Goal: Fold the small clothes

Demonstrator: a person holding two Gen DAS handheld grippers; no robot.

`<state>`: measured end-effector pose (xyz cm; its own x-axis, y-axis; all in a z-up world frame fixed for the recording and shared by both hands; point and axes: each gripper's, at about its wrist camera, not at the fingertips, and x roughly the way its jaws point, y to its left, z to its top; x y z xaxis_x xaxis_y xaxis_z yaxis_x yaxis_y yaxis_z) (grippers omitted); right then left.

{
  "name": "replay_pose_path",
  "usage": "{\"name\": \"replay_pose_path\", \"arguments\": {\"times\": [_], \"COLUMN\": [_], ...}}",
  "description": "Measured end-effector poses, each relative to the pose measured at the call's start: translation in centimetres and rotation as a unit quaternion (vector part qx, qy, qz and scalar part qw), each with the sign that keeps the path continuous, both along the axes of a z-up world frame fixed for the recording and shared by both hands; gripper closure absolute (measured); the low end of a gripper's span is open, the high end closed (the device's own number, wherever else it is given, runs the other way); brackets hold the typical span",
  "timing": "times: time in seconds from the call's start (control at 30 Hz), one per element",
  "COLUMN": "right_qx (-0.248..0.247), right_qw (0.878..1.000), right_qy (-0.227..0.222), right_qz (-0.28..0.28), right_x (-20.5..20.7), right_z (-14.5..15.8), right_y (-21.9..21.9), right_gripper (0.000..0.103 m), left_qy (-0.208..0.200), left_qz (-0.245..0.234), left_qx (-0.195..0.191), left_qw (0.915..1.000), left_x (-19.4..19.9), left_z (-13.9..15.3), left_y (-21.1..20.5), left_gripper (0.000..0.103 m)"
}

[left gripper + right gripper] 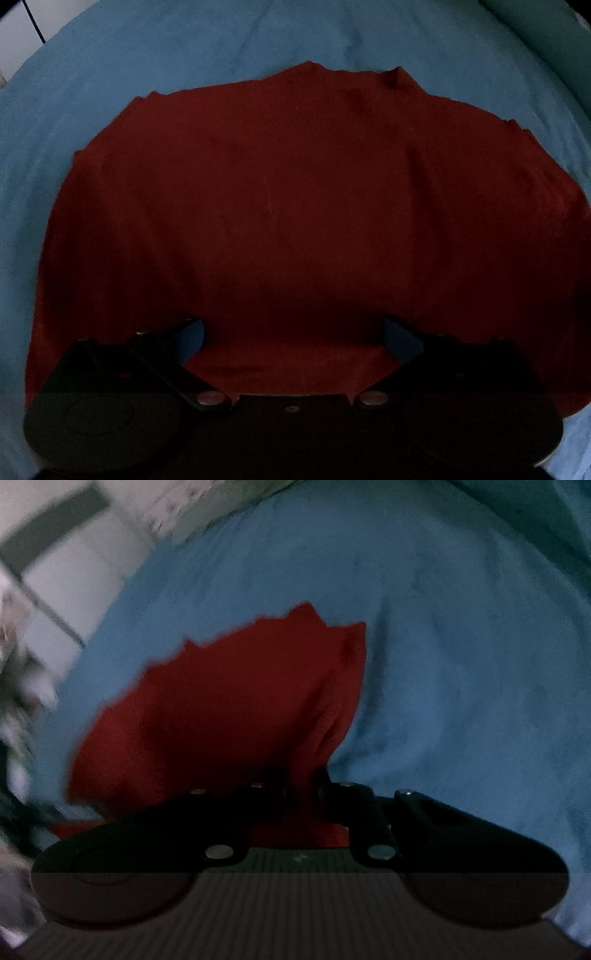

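Blue bedsheet (147, 74) under dark red garment (277, 206). Left tool (293, 332) spread, empty; right tool (306, 786) pinching a bunched edge. Fold under way; next, carry edge across.

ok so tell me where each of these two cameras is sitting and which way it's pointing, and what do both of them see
Left wrist: sits on the left claw, looking forward and down over the red garment lying fairly flat; both black fingers show, spread wide, holding nothing.
Right wrist: sits on the right claw, looking along fingers shut on a bunched edge of the red garment; the picture is blurred.
Shared: the same red garment and the blue sheet beneath it, also.
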<state>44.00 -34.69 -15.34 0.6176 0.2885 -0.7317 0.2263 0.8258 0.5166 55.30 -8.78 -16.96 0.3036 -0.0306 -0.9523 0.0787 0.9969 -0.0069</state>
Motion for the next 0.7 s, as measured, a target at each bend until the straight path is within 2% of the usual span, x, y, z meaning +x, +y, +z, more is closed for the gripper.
{"name": "replay_pose_path", "arguments": {"times": [0.07,0.17,0.23,0.3,0.4,0.5,0.57,0.63,0.7], "right_qx": [0.059,0.098,0.101,0.1,0.088,0.053,0.015,-0.021,-0.022], "right_qw": [0.998,0.994,0.993,0.99,0.982,0.969,0.96,0.956,0.959], "right_qy": [-0.019,-0.048,-0.061,-0.07,-0.075,-0.048,-0.002,0.032,0.022], "right_qz": [-0.014,0.002,0.03,0.073,0.149,0.235,0.279,0.289,0.28], "right_x": [0.2,1.7,3.2,5.1,7.5,9.9,10.9,11.3,11.1], "right_z": [2.0,5.7,8.0,9.8,10.5,7.8,3.5,-0.2,-1.5], "right_y": [0.1,2.4,5.4,9.9,17.7,26.8,32.5,35.5,36.2], "right_gripper": [0.075,0.076,0.076,0.077,0.077,0.077,0.077,0.077,0.071], "left_qy": [0.003,0.007,0.002,-0.022,-0.039,-0.046,-0.044,-0.042,-0.046], "left_qz": [-0.003,-0.01,-0.016,-0.02,-0.017,-0.022,-0.028,-0.036,-0.038], "left_qx": [-0.005,-0.023,-0.022,-0.002,0.01,0.013,0.015,0.013,0.0], "left_qw": [1.0,0.9997,0.9996,0.9996,0.999,0.9986,0.9985,0.9984,0.9982], "left_x": [0.1,-0.2,-0.8,-2.2,-4.7,-6.8,-7.9,-9.0,-9.7], "left_z": [0.0,1.2,2.2,3.7,4.9,4.2,3.0,1.9,1.4], "left_y": [0.4,1.0,2.3,4.9,9.8,13.8,15.5,16.8,17.5], "left_gripper": [0.0,0.0,0.0,0.0,0.0,0.0,0.0,0.0,0.001]}}
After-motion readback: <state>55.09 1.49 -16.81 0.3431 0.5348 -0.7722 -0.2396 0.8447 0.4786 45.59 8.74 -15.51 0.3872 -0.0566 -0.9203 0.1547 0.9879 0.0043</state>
